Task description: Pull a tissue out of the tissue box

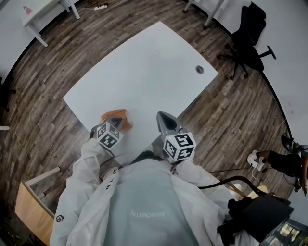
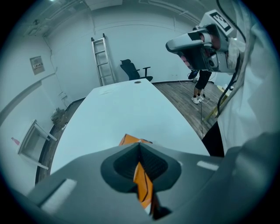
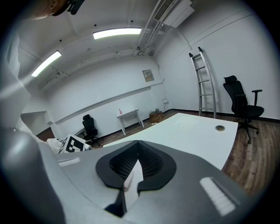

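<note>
The orange tissue pack (image 1: 118, 118) lies on the white table (image 1: 144, 72) near its front edge. My left gripper (image 1: 114, 123) points steeply down at it, shut on the pack. In the left gripper view, orange wrapper (image 2: 142, 181) is pinched between the closed jaws of the left gripper (image 2: 139, 148), and more of the pack (image 2: 131, 140) shows beyond the tips. To the right, my right gripper (image 1: 162, 118) hangs over the table. In the right gripper view, a thin white tissue (image 3: 132, 180) sits between the closed jaws of the right gripper (image 3: 138, 147).
A cable hole (image 1: 199, 69) marks the table's far right corner. A black office chair (image 1: 249, 36) stands beyond it. A small white table (image 1: 43, 12) is at the far left, a wooden cabinet (image 1: 31, 206) at my left. A ladder (image 2: 101, 61) leans on the wall.
</note>
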`<state>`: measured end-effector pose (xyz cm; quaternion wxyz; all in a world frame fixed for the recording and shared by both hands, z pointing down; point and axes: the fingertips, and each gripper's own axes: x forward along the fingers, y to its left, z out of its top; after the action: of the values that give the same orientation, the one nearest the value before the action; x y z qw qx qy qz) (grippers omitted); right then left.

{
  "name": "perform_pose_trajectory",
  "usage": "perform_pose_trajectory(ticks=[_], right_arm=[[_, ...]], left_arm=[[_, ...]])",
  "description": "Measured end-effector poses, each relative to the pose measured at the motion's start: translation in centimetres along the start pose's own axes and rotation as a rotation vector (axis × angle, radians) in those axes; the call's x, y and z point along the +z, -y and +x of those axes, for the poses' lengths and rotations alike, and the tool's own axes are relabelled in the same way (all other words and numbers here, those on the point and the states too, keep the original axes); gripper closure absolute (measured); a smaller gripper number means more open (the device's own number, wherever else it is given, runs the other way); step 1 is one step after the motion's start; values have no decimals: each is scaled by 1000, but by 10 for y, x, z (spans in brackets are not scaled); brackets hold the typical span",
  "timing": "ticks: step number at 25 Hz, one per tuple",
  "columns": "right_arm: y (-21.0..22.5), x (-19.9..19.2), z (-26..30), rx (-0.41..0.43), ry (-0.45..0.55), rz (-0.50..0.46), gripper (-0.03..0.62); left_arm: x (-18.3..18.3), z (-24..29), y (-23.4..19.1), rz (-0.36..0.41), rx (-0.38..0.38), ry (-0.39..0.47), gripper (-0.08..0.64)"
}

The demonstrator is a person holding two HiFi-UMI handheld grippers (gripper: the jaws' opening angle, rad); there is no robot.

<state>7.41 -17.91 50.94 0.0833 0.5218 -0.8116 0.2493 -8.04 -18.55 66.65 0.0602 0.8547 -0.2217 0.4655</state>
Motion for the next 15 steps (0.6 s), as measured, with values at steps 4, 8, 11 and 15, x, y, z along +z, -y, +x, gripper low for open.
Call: perform_pose_trajectory(ticks=[4, 8, 11, 15], right_arm=[[-2, 0, 1, 7, 0, 0, 591], [-4, 0, 3, 14, 0, 0, 591], [-5, -1, 5, 22, 0, -1, 591], [-7, -6, 7, 36, -6, 4, 591]], left_arm=[[-1, -3, 0, -8, 4, 1, 560], [-4, -6, -1, -22, 10, 1, 560], [-5, -8, -1, -28, 16, 2, 560], [-5, -10, 0, -37, 25, 2, 560]])
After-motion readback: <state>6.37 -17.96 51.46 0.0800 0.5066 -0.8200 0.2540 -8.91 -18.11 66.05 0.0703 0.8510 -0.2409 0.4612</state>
